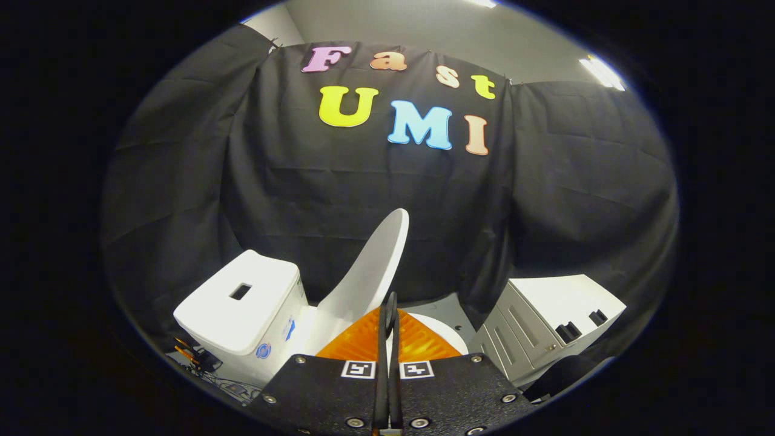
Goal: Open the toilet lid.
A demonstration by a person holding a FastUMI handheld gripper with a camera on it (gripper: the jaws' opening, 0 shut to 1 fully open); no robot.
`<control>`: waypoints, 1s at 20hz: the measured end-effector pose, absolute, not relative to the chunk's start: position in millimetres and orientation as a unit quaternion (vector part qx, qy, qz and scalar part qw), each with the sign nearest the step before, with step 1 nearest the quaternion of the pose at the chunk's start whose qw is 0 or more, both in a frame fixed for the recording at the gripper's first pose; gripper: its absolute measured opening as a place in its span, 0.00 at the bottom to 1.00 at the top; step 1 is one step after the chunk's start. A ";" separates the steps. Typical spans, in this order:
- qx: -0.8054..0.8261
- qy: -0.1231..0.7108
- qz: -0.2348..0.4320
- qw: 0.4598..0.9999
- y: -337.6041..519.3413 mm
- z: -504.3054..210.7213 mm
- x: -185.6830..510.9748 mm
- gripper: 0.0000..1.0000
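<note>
Toilet lid [372, 272] raised, standing nearly upright just beyond the tool [387, 309], leaning back toward the tank [242, 306] that sits ahead and to the left. Tool fingers pressed together, nothing visible between them, tips close to the lid's lower edge; contact with the lid hard to judge from this angle.

Judged risks from here: lid not yet resting against the tank, so possibly short of its balance point; pulling the tool away now could let it drop forward and slam onto the bowl [445, 333]. Pushing too hard could bang it against the tank instead. With fingers closed and only nudging rather than pinching, a smooth glossy surface could slip off the tips sideways, losing control of the swing. Cabinet [545, 327] near on the right, so a wide withdrawal that way might clip it.

Look of the lid: plain white, smooth, glossy, thin and elongated with a rounded top, seen almost edge-on, curving slightly. Likely rigid plastic, light, hinged at the base beside the tank. Tank likewise white, boxy, with a dark rectangular opening on its top. Loose wires [200, 360] low at the left of the tank.
</note>
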State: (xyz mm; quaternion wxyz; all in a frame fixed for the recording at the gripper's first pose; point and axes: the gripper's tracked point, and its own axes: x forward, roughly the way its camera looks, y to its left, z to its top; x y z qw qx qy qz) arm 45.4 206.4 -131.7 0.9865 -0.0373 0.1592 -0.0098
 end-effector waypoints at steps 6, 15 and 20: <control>-0.081 0.137 0.028 0.987 240.7 -117.5 45.0 0.00; -0.058 0.122 0.073 0.988 297.2 -106.8 44.0 0.00; -0.081 0.112 0.105 0.985 331.5 -103.4 40.5 0.00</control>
